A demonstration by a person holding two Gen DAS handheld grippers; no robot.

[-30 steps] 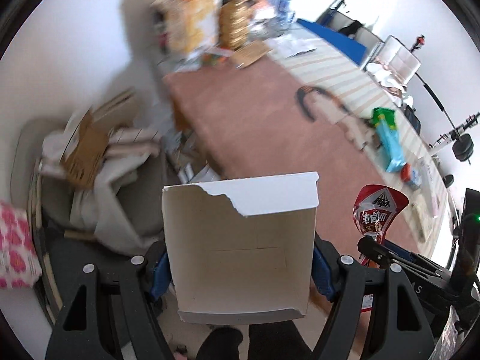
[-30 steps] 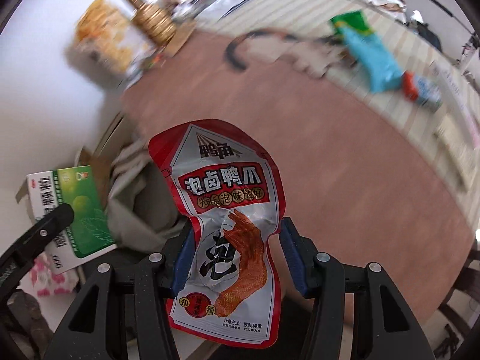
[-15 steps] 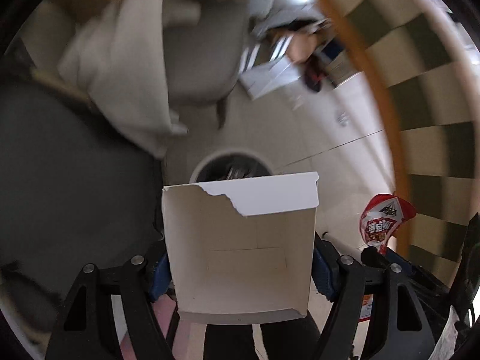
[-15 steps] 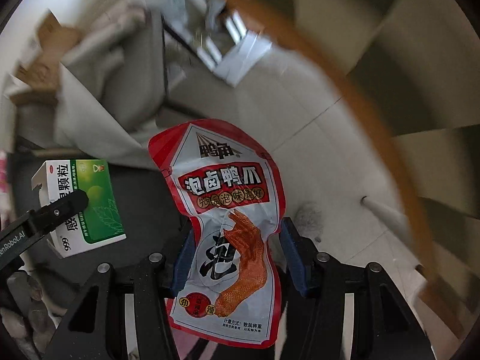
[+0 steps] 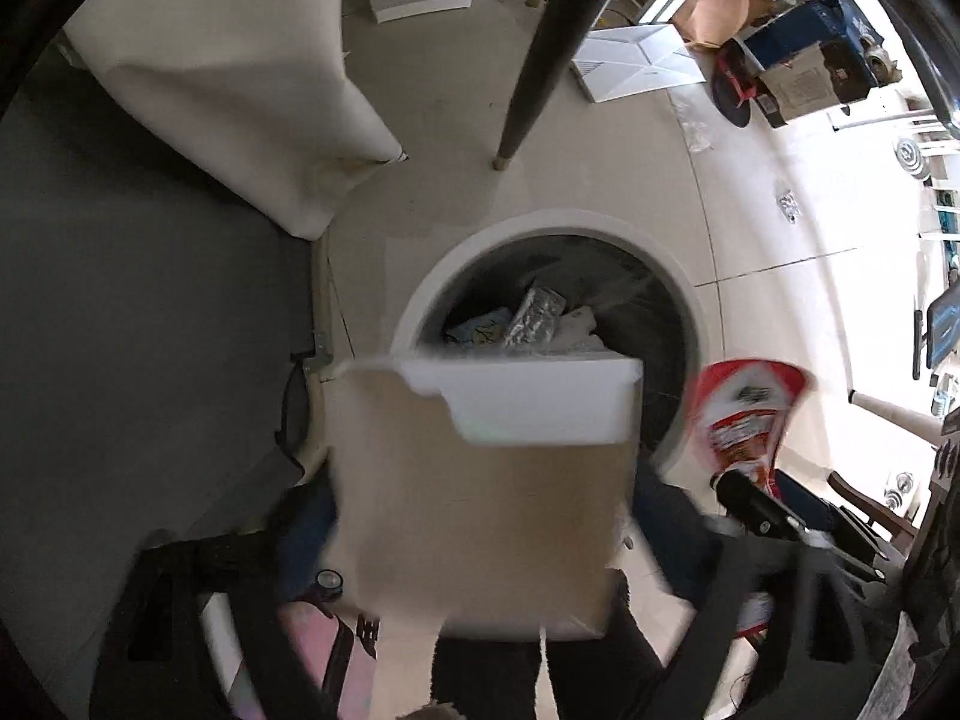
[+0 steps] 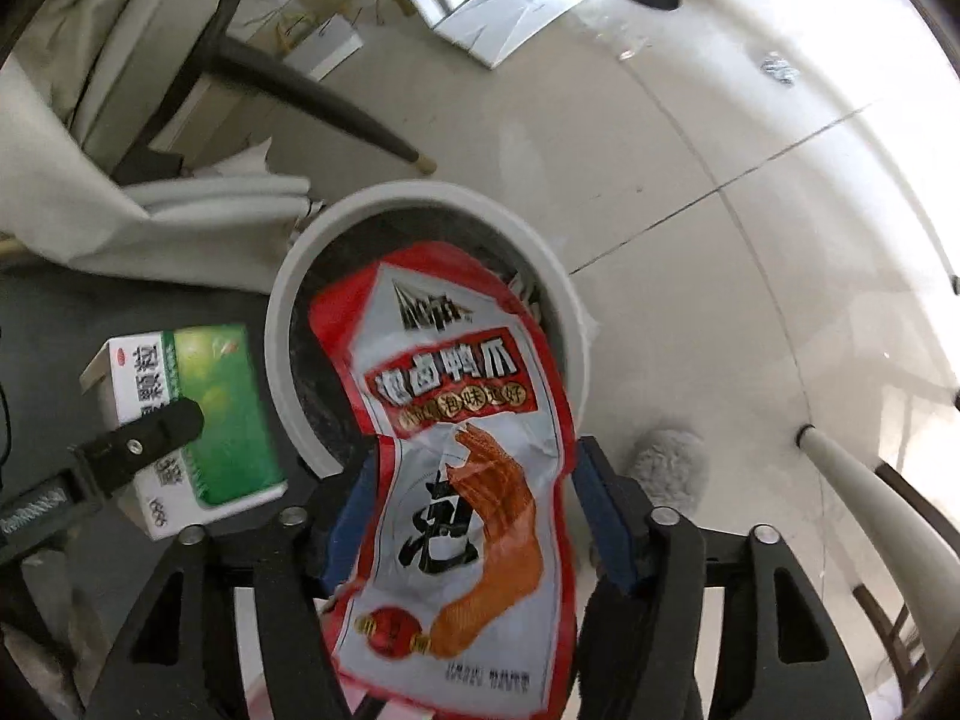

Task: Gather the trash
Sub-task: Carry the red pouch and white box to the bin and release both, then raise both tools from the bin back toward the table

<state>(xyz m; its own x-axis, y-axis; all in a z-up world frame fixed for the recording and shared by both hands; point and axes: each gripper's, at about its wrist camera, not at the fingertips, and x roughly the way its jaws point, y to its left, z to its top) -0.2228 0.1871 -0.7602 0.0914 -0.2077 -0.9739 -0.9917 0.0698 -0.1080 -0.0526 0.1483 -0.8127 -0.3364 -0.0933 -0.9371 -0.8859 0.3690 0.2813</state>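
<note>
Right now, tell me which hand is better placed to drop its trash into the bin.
Right. Its snack bag already hangs over the bin mouth, loose between the right gripper pads, whose jaws have just been opening. The left gripper's box covers only the near rim.

The red snack pouch [image 6: 456, 468] carries yellow-edged Chinese characters on a dark red band, reading 泡卤鸭爪, and one big black character 泡 lower down. The green and white box [image 6: 198, 420] shows blurred Chinese characters ending in 颗粒, and the number 999
</note>
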